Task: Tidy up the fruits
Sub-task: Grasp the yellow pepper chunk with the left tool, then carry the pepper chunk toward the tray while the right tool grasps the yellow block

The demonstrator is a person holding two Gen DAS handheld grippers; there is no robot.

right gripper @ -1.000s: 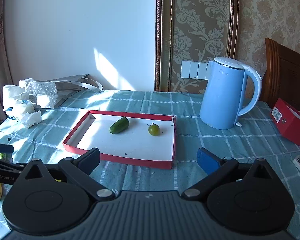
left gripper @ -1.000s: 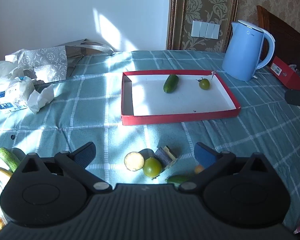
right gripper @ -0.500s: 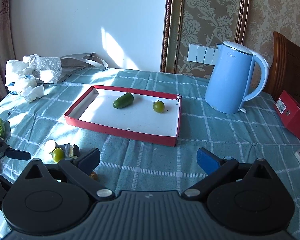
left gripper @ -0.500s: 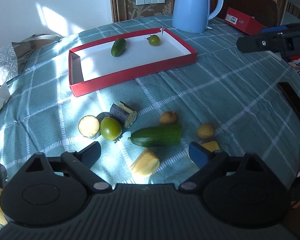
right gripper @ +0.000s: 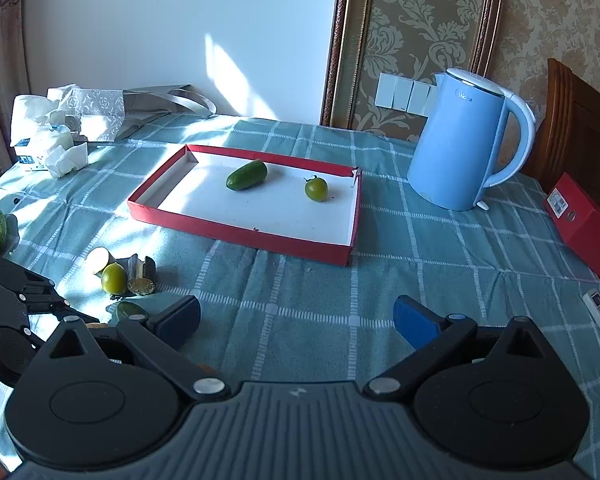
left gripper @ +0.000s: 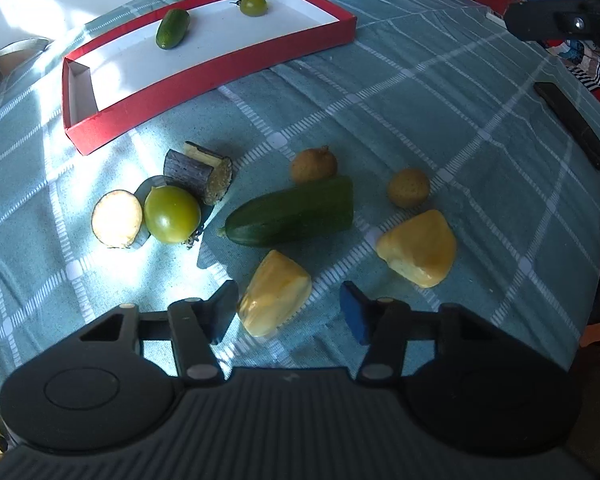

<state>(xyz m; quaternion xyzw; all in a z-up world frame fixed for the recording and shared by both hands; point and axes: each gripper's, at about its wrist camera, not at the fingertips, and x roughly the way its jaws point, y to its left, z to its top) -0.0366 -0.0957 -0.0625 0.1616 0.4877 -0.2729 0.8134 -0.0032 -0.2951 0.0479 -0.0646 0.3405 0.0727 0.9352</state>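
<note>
So the red tray (left gripper: 204,76) sits at 11 o'clock, well apart. Left gripper (left gripper: 288,312) is spread around the nearer yellow chunk (left gripper: 274,294), not squeezing; it's probably soft and slick, so grip its broad sides gently. Right gripper (right gripper: 296,320) gapes, holding nothing.

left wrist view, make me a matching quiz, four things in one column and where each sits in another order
Things:
1. small cucumber
2. large cucumber
3. yellow chunk
4. purple eggplant piece

Places:
A. between the open left claw's fingers
B. inside the red tray
C. on the cloth right behind the big green tomato
D. on the cloth just in front of a small brown fruit

Pairs: 1-B, 2-D, 3-A, 4-C
</note>
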